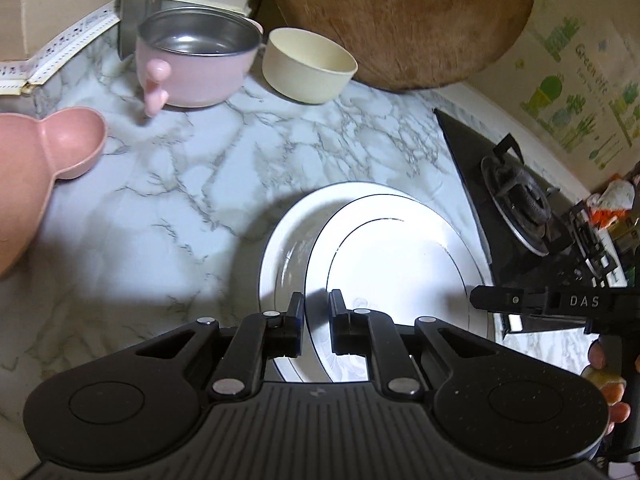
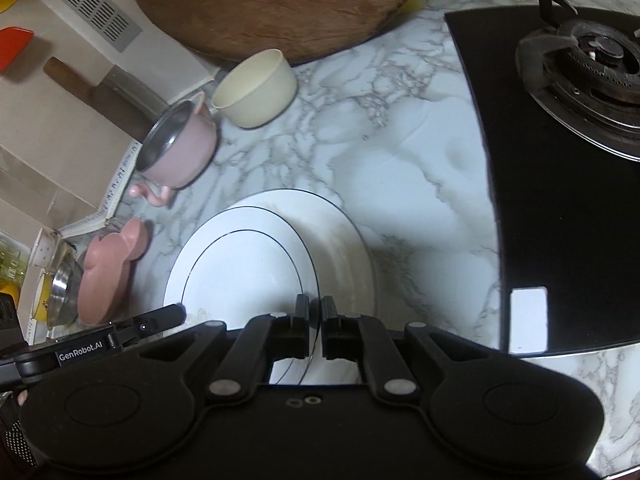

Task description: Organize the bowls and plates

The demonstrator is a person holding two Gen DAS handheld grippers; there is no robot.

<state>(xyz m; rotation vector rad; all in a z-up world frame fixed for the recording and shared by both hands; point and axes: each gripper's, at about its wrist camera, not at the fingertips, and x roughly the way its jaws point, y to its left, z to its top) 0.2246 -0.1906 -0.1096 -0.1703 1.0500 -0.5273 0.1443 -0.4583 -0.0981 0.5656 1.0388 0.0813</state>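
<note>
A white plate with thin black rings point(image 1: 400, 264) point(image 2: 244, 264) is held over a larger white plate point(image 1: 288, 240) point(image 2: 344, 240) that lies on the marble counter. My left gripper point(image 1: 316, 320) straddles the upper plate's rim, jaws narrowly apart. My right gripper point(image 2: 315, 320) is shut on the same plate's opposite rim. A cream bowl point(image 1: 308, 66) point(image 2: 256, 88) and a pink steel-lined bowl with handles point(image 1: 196, 60) point(image 2: 180, 148) stand at the back. A pink bear-shaped dish point(image 1: 44, 168) point(image 2: 110, 272) lies at the left.
A round wooden board point(image 1: 400, 20) point(image 2: 272, 4) leans on the back wall. A black gas hob point(image 1: 516, 200) point(image 2: 568, 160) borders the plates on the right. Steel bowls point(image 2: 60, 292) sit far left beside the pink dish.
</note>
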